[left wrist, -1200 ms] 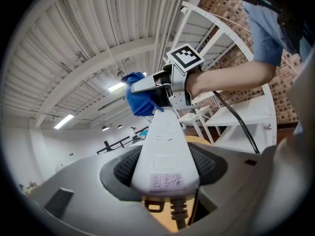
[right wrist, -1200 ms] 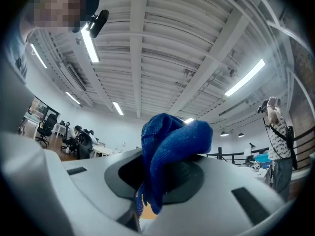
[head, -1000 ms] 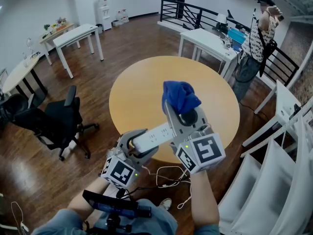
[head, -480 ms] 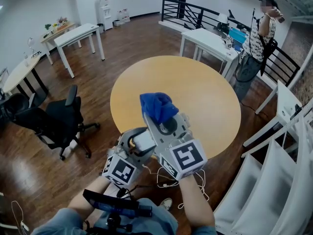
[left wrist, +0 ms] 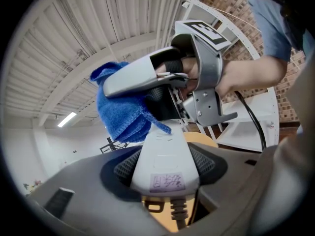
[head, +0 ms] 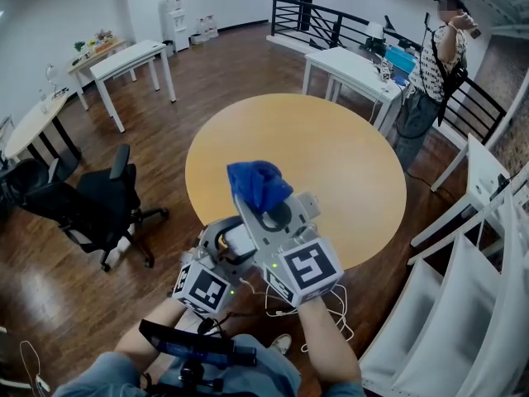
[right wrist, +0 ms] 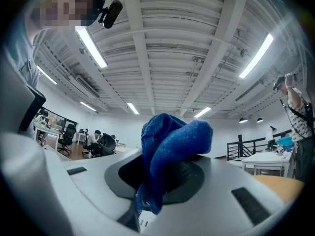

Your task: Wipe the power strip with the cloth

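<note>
In the head view my left gripper point(head: 227, 242) is shut on one end of the white power strip point(head: 240, 240), held in the air in front of the round table. My right gripper point(head: 260, 201) lies over the strip and hides most of it, shut on a bunched blue cloth point(head: 258, 184). In the left gripper view the power strip point(left wrist: 165, 163) runs up between the jaws of the left gripper point(left wrist: 165, 156), its cable point(left wrist: 179, 213) leaving below. The blue cloth point(left wrist: 120, 112) rests against the strip's far part. In the right gripper view the cloth point(right wrist: 172, 146) fills the right gripper point(right wrist: 170, 173).
A round wooden table point(head: 331, 139) stands just ahead. A black office chair point(head: 99, 205) is at the left, white tables point(head: 132, 60) behind. A person point(head: 430, 64) stands at the back right by a black railing point(head: 331, 23). White cable point(head: 289, 296) hangs below the grippers.
My right gripper with the cloth has slid left and nearer along the power strip, towards my left gripper, and now covers most of it. The left gripper has stayed put.
</note>
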`<state>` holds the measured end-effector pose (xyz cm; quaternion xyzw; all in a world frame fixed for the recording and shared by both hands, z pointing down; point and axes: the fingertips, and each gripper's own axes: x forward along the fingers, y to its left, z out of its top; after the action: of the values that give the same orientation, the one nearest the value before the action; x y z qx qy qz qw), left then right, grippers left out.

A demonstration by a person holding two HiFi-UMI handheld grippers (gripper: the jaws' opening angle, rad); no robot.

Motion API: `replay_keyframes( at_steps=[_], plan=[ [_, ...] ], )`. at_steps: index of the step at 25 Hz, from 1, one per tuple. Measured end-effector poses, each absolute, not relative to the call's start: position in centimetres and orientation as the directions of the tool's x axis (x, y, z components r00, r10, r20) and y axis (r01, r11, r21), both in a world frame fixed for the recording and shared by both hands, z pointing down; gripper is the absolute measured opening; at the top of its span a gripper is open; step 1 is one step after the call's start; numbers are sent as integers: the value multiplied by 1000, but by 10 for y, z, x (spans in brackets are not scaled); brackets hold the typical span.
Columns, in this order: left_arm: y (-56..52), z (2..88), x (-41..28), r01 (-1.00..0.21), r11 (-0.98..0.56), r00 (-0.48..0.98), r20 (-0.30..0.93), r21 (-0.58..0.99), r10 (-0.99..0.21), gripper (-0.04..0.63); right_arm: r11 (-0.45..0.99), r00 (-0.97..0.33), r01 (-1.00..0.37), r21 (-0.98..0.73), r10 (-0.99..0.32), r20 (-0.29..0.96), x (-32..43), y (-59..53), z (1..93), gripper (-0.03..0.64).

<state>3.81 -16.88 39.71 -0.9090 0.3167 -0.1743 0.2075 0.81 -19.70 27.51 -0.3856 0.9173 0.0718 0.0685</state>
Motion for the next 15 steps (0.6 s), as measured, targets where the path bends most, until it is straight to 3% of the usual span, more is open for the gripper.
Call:
replay_keyframes(
  at_steps=[15],
  plan=[
    [-164, 397, 33, -503, -707, 738, 178, -497, -651, 290, 623, -625, -778, 84, -753, -204, 48, -212, 259, 74]
  ],
)
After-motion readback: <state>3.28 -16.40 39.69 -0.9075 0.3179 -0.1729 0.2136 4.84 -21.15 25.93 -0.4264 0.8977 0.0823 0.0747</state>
